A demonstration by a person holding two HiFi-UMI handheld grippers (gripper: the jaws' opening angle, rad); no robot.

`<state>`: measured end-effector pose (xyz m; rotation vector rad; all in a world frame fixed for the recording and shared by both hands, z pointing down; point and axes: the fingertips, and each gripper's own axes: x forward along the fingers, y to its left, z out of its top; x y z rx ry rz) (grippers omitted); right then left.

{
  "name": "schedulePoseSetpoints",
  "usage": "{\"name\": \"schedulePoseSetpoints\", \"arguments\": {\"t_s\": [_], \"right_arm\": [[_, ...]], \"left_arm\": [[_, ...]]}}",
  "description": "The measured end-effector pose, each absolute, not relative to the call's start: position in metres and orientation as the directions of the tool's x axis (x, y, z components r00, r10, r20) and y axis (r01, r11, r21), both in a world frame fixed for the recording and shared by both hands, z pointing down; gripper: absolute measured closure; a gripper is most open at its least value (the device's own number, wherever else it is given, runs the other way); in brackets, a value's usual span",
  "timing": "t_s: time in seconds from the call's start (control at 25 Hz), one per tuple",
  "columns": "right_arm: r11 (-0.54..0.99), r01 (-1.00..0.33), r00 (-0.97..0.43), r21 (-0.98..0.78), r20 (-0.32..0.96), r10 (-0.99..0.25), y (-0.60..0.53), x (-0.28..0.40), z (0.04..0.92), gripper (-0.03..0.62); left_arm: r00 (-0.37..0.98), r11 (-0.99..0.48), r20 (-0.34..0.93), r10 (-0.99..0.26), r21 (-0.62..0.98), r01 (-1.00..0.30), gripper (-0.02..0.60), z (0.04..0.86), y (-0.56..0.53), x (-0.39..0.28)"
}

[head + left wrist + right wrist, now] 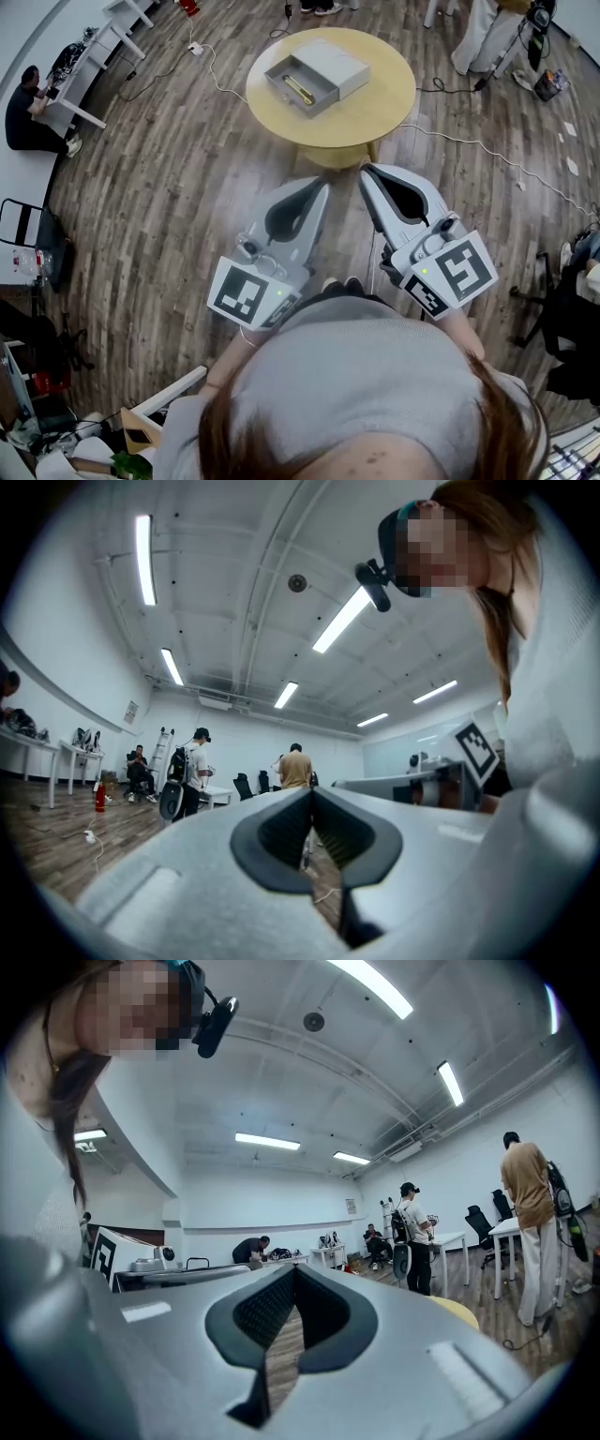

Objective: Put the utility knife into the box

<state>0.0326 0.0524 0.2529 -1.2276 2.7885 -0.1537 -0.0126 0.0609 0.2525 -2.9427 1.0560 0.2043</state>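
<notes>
A grey box (328, 58) stands on the round yellow table (380, 105) with its drawer pulled out toward the left. The yellow utility knife (300, 90) lies inside that drawer. Both grippers are held close to the person's body, well short of the table, tips pointing toward it. My left gripper (322, 186) is shut with nothing between its jaws, as its own view (312, 790) confirms. My right gripper (367, 172) is also shut and empty (293, 1267). The two grippers sit side by side, a small gap apart.
White cables (217, 82) trail over the wooden floor around the table. A seated person (23, 112) works at white desks at the far left. A black chair (23, 230) stands at the left edge. Several people stand across the room (295, 766).
</notes>
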Motion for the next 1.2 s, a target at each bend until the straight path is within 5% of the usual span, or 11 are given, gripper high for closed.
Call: {"name": "schedulePoseSetpoints", "arguments": {"t_s": [1.2], "right_arm": [[0.654, -0.746, -0.656, -0.124, -0.033, -0.754, 0.066, 0.016, 0.251, 0.591]], "left_arm": [[0.784, -0.795, -0.142, -0.605, 0.048, -0.605, 0.580, 0.247, 0.075, -0.021]]}}
